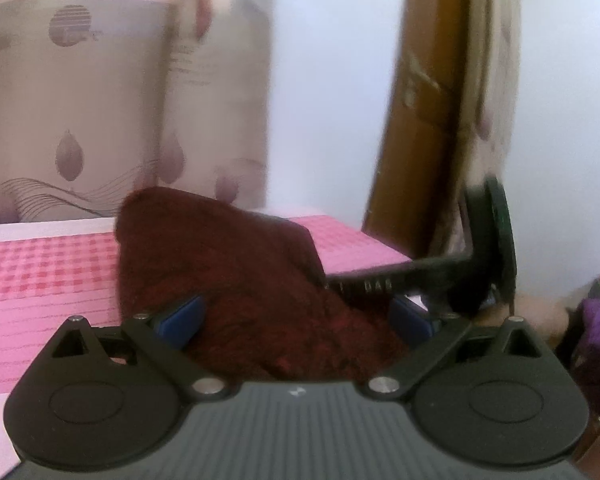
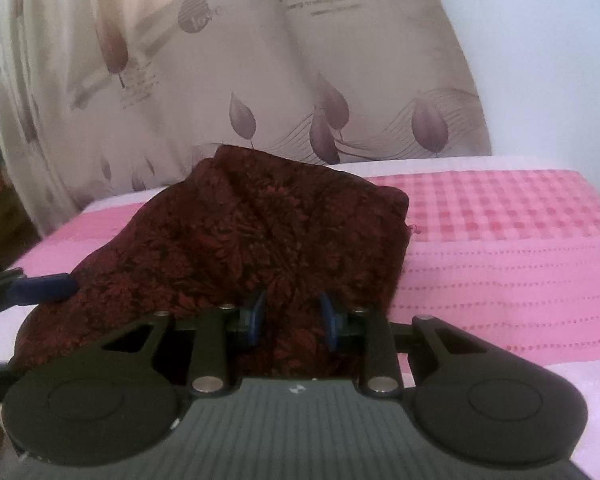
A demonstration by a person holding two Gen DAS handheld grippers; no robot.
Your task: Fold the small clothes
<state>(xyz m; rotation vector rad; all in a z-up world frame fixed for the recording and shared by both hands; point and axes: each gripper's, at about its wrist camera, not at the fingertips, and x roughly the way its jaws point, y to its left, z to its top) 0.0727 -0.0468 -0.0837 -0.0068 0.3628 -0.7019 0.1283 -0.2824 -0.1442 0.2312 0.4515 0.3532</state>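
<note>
From the left wrist camera, the left gripper (image 1: 296, 316) had its blue-padded fingers (image 1: 182, 318) spread wide, with the dark red, floral-patterned small garment (image 1: 236, 280) bunched up between them. The pads stood to either side of the cloth and did not appear to press it, so this gripper looked open around the fabric, not clamped on it. The garment rose in a loose peak over the pink checked bedcover (image 1: 40, 264). The right gripper (image 1: 396, 282) reached in from the right side, its black finger arm meeting the cloth's edge. Behind were a beige curtain with purple leaf prints (image 1: 100, 100), a plain white wall (image 1: 332, 80) and a brown wooden door frame (image 1: 416, 100). This view was blurred.

From the right wrist camera, the right gripper (image 2: 294, 318) had its blue pads drawn close together with a ridge of the same garment (image 2: 260, 232) pinched between them, so it seemed to be holding the fabric. One blue finger of the left gripper (image 2: 44, 288) showed at the left edge, touching the garment's near corner. The cloth lay crumpled and humped on the bedcover (image 2: 500, 260), partly lifted at the near side, its far corner resting on the checked part.

As a judgement, the fold was at an early stage: no flat, squared layers were visible, and the garment remained to be spread, doubled over and smoothed. The bed was soft and patterned in pink, with the curtain (image 2: 340, 80) close behind it.
</note>
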